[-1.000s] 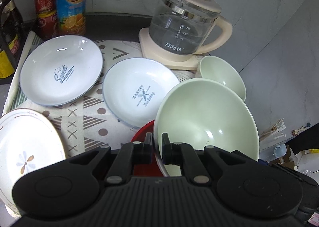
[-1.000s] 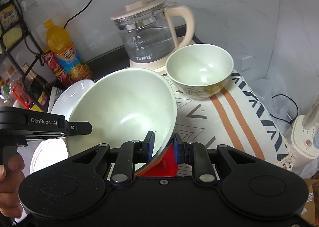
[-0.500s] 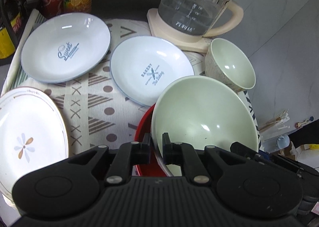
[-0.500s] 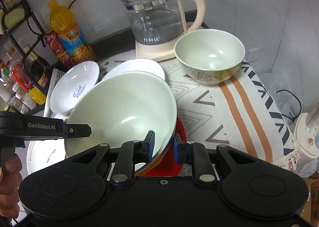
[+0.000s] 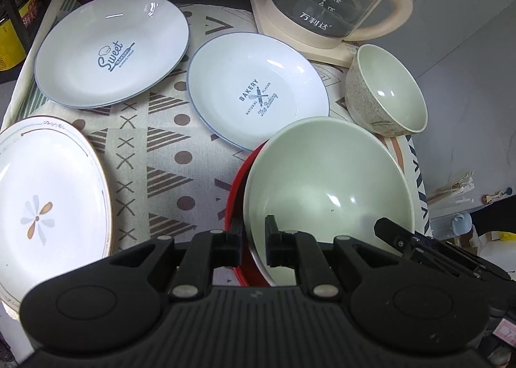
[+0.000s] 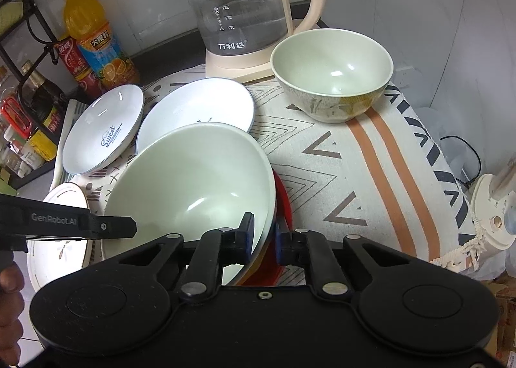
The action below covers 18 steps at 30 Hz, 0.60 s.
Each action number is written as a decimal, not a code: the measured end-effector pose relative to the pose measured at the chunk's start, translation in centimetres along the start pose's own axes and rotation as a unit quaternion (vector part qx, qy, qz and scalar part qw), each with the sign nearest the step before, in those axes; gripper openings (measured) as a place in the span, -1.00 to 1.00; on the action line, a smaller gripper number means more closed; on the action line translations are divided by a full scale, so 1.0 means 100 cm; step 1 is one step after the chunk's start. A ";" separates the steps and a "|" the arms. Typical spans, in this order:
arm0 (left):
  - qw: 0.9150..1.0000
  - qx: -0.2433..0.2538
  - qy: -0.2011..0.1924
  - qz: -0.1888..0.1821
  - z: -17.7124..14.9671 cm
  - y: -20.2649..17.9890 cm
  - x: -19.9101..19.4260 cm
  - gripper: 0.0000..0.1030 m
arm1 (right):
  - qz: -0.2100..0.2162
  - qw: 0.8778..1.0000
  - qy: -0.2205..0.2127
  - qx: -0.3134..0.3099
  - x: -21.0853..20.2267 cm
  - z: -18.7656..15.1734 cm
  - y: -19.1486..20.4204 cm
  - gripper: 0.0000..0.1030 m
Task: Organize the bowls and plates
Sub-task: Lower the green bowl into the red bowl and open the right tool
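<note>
The large green bowl (image 5: 329, 180) is clamped at its near rim from both sides: the left gripper (image 5: 253, 243) is pinched narrow on the rim, and the right gripper (image 6: 262, 237) has just been closing its jaws, rim between them. The bowl is tilted over a red dish (image 5: 233, 193) on the patterned cloth (image 5: 180, 155). The step judged in hand: seating the bowl into the red dish. Next, levelling and release are called for; the small green bowl (image 6: 332, 74) is left to be nested.

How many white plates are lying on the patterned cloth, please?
3: the Sweet plate at the back left, the Bakery plate beside it, and the flower plate near left. None seems hidden.
</note>
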State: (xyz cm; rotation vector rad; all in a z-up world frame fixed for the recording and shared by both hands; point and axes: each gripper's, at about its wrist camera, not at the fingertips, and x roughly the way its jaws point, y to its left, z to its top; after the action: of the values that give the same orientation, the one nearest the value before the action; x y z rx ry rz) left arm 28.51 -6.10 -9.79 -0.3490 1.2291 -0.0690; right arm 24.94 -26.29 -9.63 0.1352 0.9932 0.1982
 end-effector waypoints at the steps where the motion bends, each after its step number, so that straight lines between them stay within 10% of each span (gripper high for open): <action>1: 1.000 0.000 0.002 0.001 0.001 0.000 -0.001 -0.80 | 0.000 1.000 0.000 0.000 0.000 0.000 0.000 -0.77; 18: 1.000 0.017 -0.004 0.019 0.011 0.004 -0.018 -0.65 | -0.003 1.000 0.000 0.004 0.010 0.004 0.000 -0.88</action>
State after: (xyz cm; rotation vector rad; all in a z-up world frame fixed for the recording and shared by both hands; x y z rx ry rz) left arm 28.85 -5.07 -7.99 -0.2963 1.2245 -0.0558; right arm 25.77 -26.12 -10.22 0.1390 0.9952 0.1885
